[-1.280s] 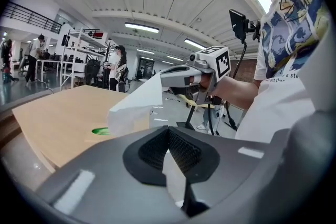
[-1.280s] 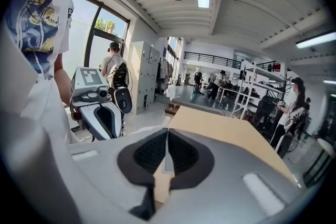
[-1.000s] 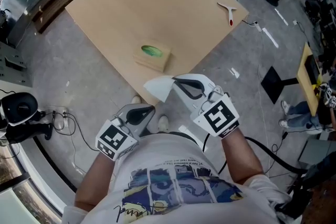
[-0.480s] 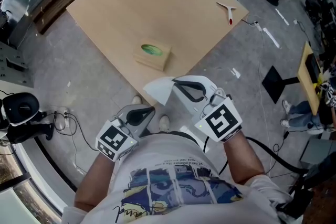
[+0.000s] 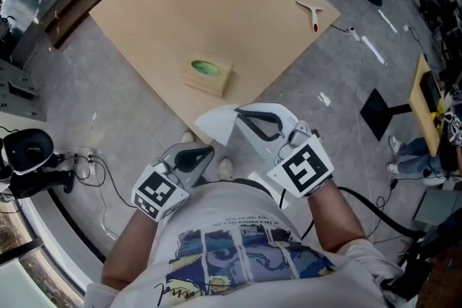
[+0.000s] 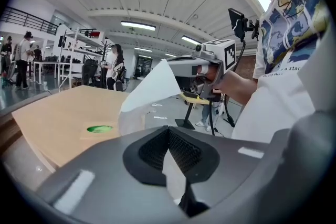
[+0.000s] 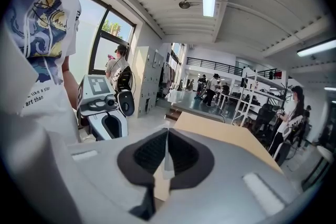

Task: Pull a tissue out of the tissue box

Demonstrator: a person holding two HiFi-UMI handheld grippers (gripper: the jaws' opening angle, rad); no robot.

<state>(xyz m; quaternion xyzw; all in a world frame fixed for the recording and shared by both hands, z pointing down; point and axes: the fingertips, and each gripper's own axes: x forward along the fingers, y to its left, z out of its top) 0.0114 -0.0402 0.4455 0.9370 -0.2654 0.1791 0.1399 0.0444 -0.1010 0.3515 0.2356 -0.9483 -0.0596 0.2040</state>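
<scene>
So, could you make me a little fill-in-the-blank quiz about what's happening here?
1. The gripper pinching the white tissue is the person's ____ one.
2. The tissue box rests on the wooden ____.
3. The oval on top of the box is coloured ____.
Missing words: right; table; green.

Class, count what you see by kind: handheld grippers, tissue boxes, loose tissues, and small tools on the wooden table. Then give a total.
Grippers: 2, the left gripper and the right gripper
Boxes: 1, the tissue box
Tissues: 1, the tissue in the right gripper
Tools: 1, the white tool with a red tip
Total: 5
</scene>
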